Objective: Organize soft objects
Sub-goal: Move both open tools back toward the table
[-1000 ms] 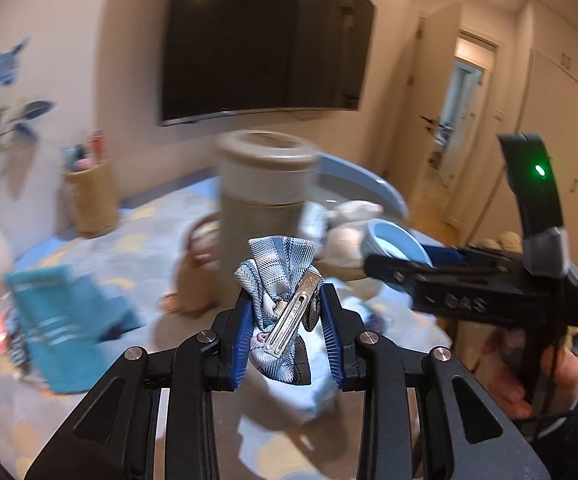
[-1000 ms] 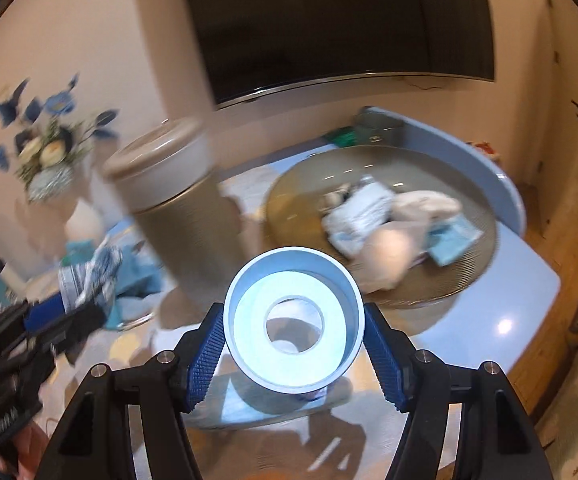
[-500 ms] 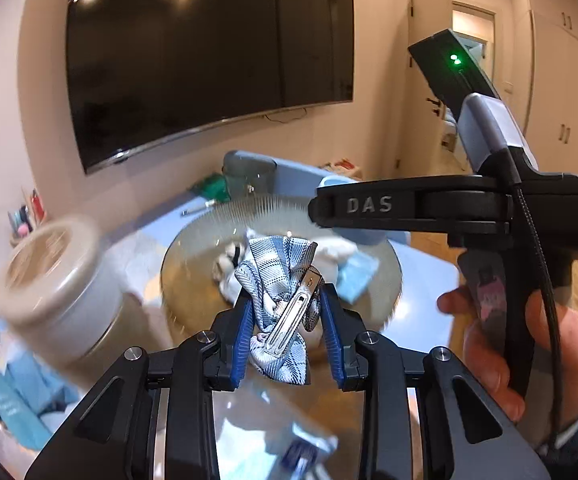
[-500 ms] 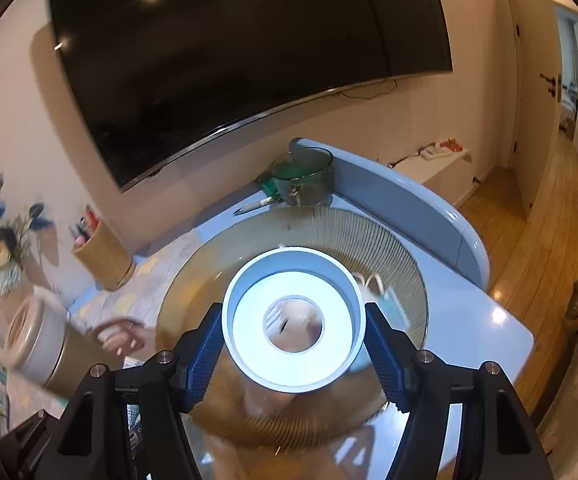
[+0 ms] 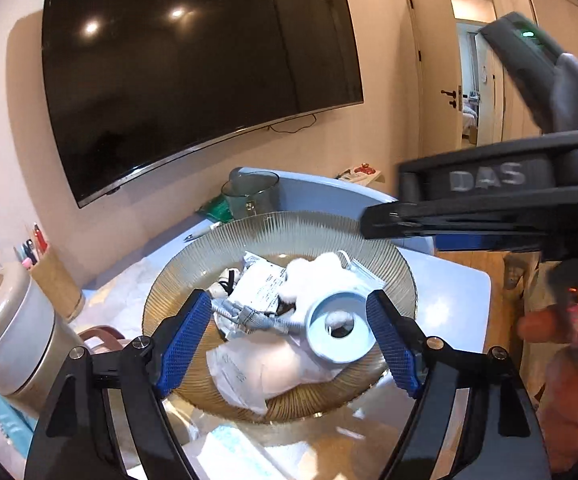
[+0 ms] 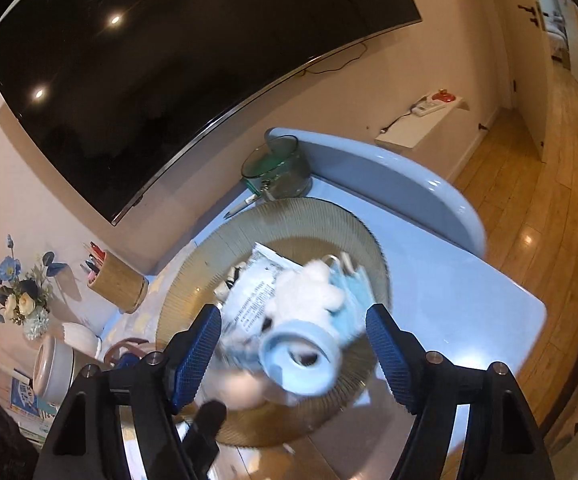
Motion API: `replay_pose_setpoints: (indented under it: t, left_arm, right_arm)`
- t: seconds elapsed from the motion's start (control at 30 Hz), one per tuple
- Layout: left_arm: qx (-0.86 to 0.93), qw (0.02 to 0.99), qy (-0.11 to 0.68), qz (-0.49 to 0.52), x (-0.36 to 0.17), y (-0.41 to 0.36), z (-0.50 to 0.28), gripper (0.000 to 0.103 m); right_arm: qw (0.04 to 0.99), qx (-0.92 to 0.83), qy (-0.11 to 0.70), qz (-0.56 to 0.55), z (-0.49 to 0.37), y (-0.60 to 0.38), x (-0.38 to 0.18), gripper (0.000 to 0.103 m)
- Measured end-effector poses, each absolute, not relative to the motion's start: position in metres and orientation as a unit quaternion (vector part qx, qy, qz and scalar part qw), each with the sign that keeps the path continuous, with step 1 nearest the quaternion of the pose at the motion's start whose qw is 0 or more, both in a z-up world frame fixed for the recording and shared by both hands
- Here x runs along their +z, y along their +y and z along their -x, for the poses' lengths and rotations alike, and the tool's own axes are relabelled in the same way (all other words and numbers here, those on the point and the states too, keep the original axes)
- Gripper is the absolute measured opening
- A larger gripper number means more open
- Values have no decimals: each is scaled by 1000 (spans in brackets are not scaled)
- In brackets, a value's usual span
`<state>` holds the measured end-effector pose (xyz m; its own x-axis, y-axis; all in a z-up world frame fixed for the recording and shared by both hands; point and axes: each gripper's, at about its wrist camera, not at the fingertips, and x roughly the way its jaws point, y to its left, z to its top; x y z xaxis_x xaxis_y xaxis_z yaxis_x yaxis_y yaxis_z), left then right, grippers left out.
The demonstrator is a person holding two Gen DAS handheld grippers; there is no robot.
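Note:
A ribbed glass bowl (image 5: 393, 264) (image 6: 209, 268) on the blue table holds a heap of soft things. In it lie a white fluffy toy (image 5: 321, 276) (image 6: 309, 292), a printed white packet (image 5: 261, 284) (image 6: 249, 300), a blue plaid bow clip (image 5: 249, 316) and a light blue tape roll (image 5: 339, 332) (image 6: 301, 356). My left gripper (image 5: 289, 344) is open and empty above the bowl. My right gripper (image 6: 293, 354) is open, with the blurred roll between its jaws but free of them. The right gripper body (image 5: 481, 204) crosses the left wrist view.
A beige lidded canister (image 5: 5, 332) (image 6: 53, 368) stands left of the bowl. A pen cup (image 5: 53, 276) (image 6: 119, 284), a glass jar (image 5: 249, 196) (image 6: 277, 168), a flower vase (image 6: 21, 304) and a wall TV (image 5: 193, 68) lie behind. Wooden floor (image 6: 529, 208) is right.
Both grippers have opened over the bowl. The left one let go of the plaid bow clip and the right one let go of the blue roll; both now lie in the bowl.

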<state>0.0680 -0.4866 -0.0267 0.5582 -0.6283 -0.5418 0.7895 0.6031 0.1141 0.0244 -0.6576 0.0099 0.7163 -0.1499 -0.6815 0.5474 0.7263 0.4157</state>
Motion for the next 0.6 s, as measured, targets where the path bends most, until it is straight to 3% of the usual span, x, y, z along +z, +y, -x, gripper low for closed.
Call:
replay_pose_setpoints:
  t: [0.23, 0.33, 0.43, 0.6]
  left_arm:
    - [-430, 861, 210, -172, -6, -451, -33, 79]
    - [-410, 878, 173, -177, 4, -402, -14, 79]
    - [-396, 888, 172, -161, 16, -342, -12, 79]
    - [-301, 927, 155, -163, 33, -247, -28, 79]
  right_arm:
    - [885, -209, 315, -271, 8, -631, 26, 73]
    - [896, -202, 307, -249, 25, -612, 37, 76]
    - [913, -191, 291, -213, 40, -580, 41, 90]
    - [941, -91, 290, -147, 38, -507, 29, 90]
